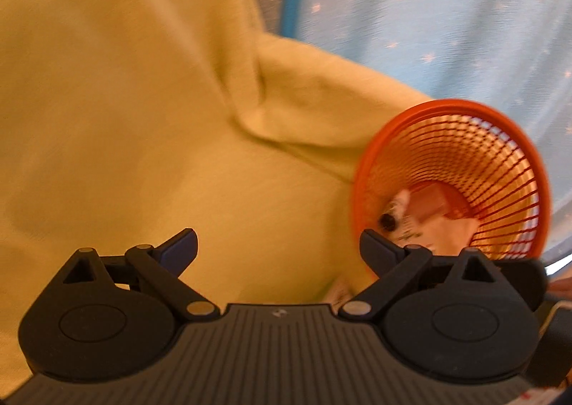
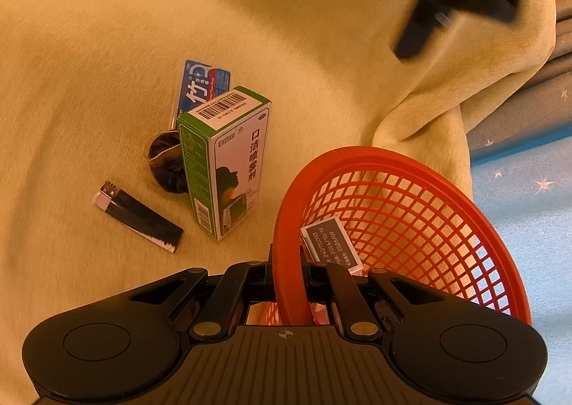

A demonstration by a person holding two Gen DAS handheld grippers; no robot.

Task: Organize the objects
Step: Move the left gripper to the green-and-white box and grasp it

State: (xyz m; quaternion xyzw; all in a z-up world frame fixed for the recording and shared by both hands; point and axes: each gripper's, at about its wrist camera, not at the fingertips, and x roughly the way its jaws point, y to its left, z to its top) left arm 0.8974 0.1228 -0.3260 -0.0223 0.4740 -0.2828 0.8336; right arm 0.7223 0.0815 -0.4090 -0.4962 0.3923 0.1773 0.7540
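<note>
While my right gripper had its jaws clamped on the rim of the red mesh basket, my left gripper hung above the yellow cloth with its jaws wide apart and nothing between them. The basket sat at the cloth's edge, just beside a fold, and partly over the pale blue starred surface. Inside it lay a small box with printed dates; the left wrist view also showed blurred items at the bottom, one with a dark round end, which I could not identify. On the cloth to the left of the basket stood an upright green-and-white carton bearing a barcode on top. Behind it a blue packet leaned, and a dark round pouch touched the carton's left side. A dark lighter with a silver head lay flat near the carton, apart from it. My left gripper showed blurred at the top of the right wrist view.
</note>
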